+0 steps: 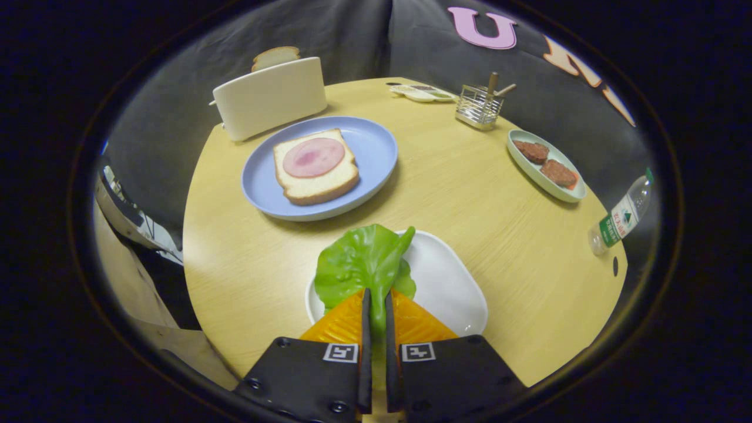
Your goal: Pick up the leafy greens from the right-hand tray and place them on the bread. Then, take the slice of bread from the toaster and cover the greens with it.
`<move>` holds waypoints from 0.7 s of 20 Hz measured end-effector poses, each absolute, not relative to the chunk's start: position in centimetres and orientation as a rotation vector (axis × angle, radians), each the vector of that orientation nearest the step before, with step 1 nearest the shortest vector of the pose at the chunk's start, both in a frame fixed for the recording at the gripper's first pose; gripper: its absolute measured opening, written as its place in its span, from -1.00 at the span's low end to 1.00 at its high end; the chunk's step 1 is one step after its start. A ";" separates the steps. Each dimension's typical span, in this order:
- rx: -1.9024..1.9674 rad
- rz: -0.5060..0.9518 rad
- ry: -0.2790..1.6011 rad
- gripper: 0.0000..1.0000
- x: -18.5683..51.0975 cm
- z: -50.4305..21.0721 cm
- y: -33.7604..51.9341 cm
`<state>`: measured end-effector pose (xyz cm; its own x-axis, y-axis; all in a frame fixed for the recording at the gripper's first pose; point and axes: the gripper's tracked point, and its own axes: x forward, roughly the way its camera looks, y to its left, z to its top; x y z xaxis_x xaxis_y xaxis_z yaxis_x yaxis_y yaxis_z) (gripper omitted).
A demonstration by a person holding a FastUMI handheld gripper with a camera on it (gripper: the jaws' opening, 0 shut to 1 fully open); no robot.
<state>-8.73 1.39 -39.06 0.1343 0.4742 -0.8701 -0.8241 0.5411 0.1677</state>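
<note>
Gripper (376, 294) fingers pinched on lettuce leaf (361, 264) edge over white tray (452, 288), thin floppy grip w/ most of leaf hanging fwd, so could slip out en route to ham-topped bread (315, 167).

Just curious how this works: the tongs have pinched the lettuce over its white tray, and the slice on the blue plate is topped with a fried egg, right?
Not quite. The gripper view shows the bread on the blue plate topped with a round pink slice of ham, not a fried egg. The rest holds: the tongs are pinched on the lettuce over its white tray.
</note>
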 end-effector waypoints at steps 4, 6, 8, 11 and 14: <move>-0.372 0.950 1.064 -0.74 -8.5 -37.9 1.5; -0.362 0.943 1.053 -0.74 -8.6 -37.0 1.8; -0.362 0.933 1.037 -0.74 -8.4 -35.9 2.0; -0.356 0.916 1.002 -0.74 -8.1 -33.9 2.9; -0.357 0.910 0.988 -0.74 -8.0 -32.3 4.0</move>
